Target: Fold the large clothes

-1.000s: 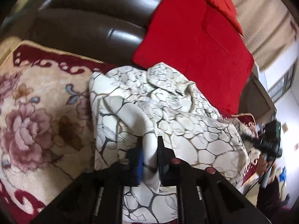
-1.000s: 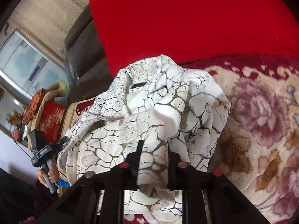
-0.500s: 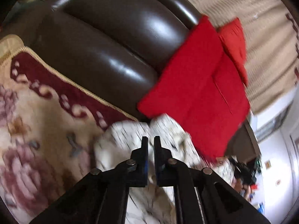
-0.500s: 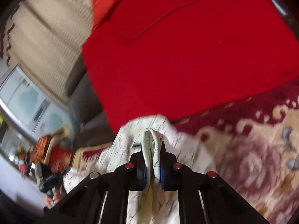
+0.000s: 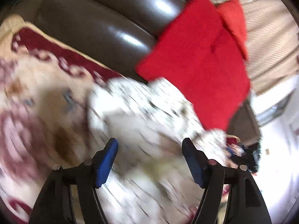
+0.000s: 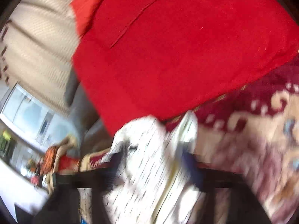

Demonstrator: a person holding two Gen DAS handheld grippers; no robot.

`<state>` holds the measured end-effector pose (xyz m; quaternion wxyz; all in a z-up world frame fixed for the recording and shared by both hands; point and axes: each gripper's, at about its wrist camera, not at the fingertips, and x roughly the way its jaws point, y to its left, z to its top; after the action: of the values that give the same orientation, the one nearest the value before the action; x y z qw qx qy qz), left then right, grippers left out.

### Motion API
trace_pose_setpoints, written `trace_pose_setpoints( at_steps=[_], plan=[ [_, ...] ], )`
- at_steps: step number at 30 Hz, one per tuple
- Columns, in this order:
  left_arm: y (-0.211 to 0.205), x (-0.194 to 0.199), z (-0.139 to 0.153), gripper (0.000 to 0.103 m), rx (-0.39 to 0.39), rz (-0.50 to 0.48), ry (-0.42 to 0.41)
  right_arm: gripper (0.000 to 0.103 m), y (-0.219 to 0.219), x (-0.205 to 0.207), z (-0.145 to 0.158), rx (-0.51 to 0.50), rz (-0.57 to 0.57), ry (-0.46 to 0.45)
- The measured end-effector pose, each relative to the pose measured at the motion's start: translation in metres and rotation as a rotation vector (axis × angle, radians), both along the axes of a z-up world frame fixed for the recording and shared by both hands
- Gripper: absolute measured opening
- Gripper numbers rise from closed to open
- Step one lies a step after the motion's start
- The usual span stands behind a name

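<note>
Lying crumpled on the floral sofa cover (image 5: 37,97), the white garment with dark crackle lines (image 5: 145,112) sits just in front of the large red cushion (image 5: 194,63), which leans on the dark leather sofa back (image 5: 97,24). The left tongs (image 5: 150,149) are spread wide above the cloth, blue pads (image 5: 107,160) apart and gripping nothing. In the right wrist view the right tongs (image 6: 155,160) are heavily blurred; their fingers look apart with the garment (image 6: 149,168) bunched between them, though whether any fabric is pinched cannot be told.
</note>
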<state>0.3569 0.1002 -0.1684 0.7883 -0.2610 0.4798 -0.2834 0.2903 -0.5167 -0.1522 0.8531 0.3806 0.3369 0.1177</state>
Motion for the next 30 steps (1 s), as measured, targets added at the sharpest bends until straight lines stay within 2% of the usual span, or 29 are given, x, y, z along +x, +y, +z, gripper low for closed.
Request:
trace_pose_setpoints(
  at_steps=[3,4,6,8,10,12,13,14,15,17,19,21,23,26,28,30],
  plan=[
    [-0.009,-0.037,0.006,0.074,-0.101,-0.020,-0.018,0.079,0.051,-0.043,0.005,0.023,0.186,-0.036],
    [-0.014,-0.049,0.007,0.076,-0.119,-0.017,-0.027,0.079,0.066,-0.053,0.002,0.039,0.243,-0.031],
    [-0.032,-0.072,0.010,0.077,-0.126,-0.071,-0.037,0.079,0.104,-0.075,-0.008,0.063,0.363,0.009],
    [-0.047,-0.091,0.013,0.077,-0.140,-0.093,-0.087,0.079,0.128,-0.088,-0.022,0.114,0.443,0.037],
    [-0.069,-0.107,0.010,0.077,-0.054,-0.144,-0.128,0.078,0.153,-0.101,-0.039,0.114,0.489,0.075],
    [-0.086,-0.113,-0.002,0.077,0.067,-0.164,-0.131,0.074,0.172,-0.105,-0.060,0.017,0.509,0.148],
    [-0.092,-0.111,-0.010,0.077,0.126,-0.175,-0.109,0.063,0.178,-0.102,-0.069,-0.015,0.522,0.185],
    [-0.095,-0.110,-0.014,0.077,0.155,-0.179,-0.100,0.053,0.185,-0.097,-0.077,-0.052,0.533,0.227],
    [-0.093,-0.103,-0.017,0.076,0.166,-0.172,-0.093,0.039,0.189,-0.090,-0.083,-0.098,0.534,0.257],
    [-0.084,-0.084,-0.012,0.076,0.154,-0.144,-0.077,0.038,0.192,-0.070,-0.079,-0.178,0.515,0.239],
    [-0.078,-0.064,0.004,0.076,0.185,-0.101,-0.138,0.037,0.186,-0.047,-0.059,-0.161,0.494,0.195],
    [-0.072,-0.038,0.027,0.076,0.270,-0.038,-0.242,0.037,0.182,-0.024,-0.037,-0.148,0.490,0.158],
    [-0.067,-0.014,0.040,0.076,0.293,-0.009,-0.281,0.037,0.185,0.002,-0.018,-0.166,0.473,0.124],
    [-0.050,0.013,0.050,0.076,0.323,0.068,-0.264,0.037,0.181,0.040,-0.006,-0.112,0.473,0.132],
    [-0.039,0.012,0.047,0.076,0.273,0.079,-0.241,0.038,0.178,0.045,-0.014,-0.041,0.482,0.179],
    [-0.038,0.006,0.034,0.077,0.224,0.086,-0.207,0.038,0.174,0.030,-0.018,-0.033,0.505,0.170]
  ],
)
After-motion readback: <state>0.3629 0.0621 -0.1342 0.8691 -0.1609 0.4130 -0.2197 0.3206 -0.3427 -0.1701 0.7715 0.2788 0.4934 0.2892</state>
